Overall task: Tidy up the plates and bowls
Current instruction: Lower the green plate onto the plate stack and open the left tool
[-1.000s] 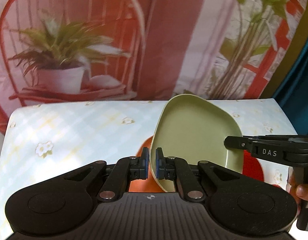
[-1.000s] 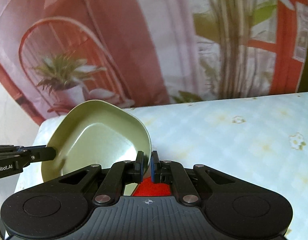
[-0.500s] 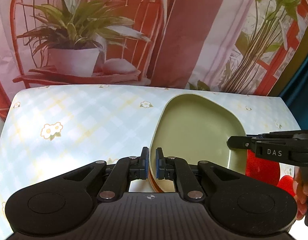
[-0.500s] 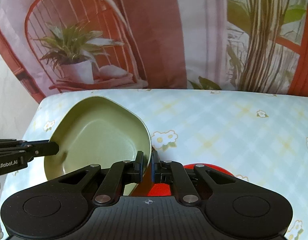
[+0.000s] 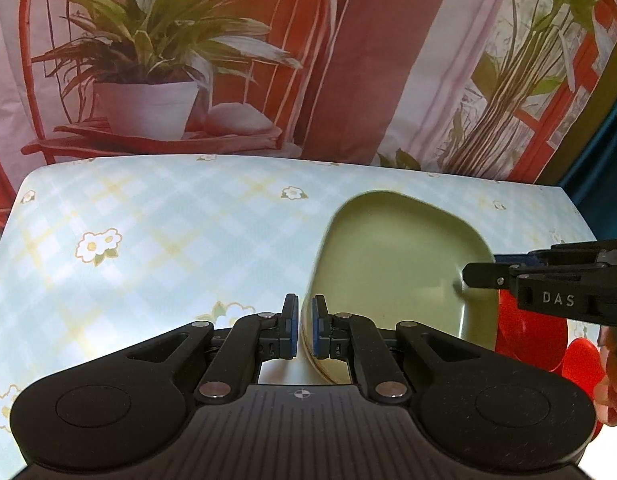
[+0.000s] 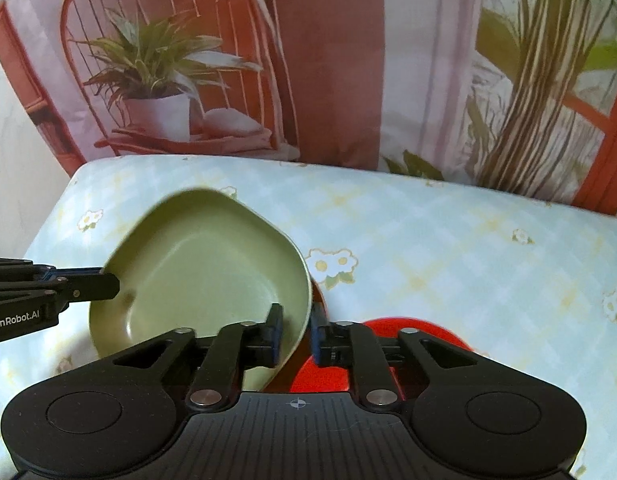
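Observation:
A green bowl-like plate [image 5: 392, 264] is held between both grippers over the flowered tablecloth; it also shows in the right wrist view [image 6: 196, 276]. My left gripper [image 5: 304, 330] is shut on its left rim. My right gripper [image 6: 294, 334] has its jaws parted around the plate's right rim, no longer pinching it. The right gripper shows in the left wrist view [image 5: 480, 272] at the plate's far rim, and the left gripper shows in the right wrist view [image 6: 104, 282]. A red plate [image 6: 408, 332] lies on the table under and right of the green one.
The table [image 5: 148, 240] has a pale blue checked cloth with flowers. A printed backdrop with a potted plant [image 5: 148, 92] hangs right behind the far edge. Another red piece [image 5: 584, 360] lies at the right, next to a hand.
The green plate has come down and tilted flatter toward the table. My right gripper's jaws have opened off its rim. The left gripper stays shut on it.

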Available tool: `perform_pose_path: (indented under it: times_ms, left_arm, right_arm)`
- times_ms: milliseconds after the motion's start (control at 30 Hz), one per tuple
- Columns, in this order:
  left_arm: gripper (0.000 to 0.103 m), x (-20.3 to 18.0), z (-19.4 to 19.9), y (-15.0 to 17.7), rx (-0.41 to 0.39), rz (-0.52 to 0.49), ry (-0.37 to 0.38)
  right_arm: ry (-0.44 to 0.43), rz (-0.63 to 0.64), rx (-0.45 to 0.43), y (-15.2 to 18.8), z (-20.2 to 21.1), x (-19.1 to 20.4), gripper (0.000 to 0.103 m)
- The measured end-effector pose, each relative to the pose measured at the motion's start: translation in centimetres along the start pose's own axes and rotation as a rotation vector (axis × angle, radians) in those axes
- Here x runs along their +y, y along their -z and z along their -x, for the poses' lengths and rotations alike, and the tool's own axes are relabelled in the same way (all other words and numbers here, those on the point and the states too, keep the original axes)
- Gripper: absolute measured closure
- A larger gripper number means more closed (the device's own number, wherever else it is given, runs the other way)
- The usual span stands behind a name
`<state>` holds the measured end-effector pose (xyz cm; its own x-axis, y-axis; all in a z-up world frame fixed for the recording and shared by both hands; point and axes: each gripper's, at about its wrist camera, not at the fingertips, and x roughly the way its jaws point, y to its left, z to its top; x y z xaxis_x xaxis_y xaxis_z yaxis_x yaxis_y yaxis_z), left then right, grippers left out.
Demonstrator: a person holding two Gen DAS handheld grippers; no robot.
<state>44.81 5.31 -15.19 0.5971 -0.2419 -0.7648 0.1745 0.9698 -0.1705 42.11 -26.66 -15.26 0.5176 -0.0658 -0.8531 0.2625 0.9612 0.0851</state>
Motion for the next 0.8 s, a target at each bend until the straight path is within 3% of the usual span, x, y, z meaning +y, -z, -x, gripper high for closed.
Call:
perform_pose_path:
  times_ms: [433,567,800]
  left_arm:
    - [0.095,0.2,-0.4,0.1,0.001,0.021,0.011]
    - [0.095,0.2,-0.6,0.2,0.004,0.018,0.018]
    - [0.095,0.2,-1.0,0.2,0.013,0.015,0.022]
  right_arm:
    - [0.023,-0.005,-0.029,-1.2,-0.4,-0.4,0.085]
    - [0.036,0.008,-0.033,-1.4,-0.6,-0.5,0.099]
    - [0.04,0.019,0.011,-1.0,-1.5,-0.4,0.1]
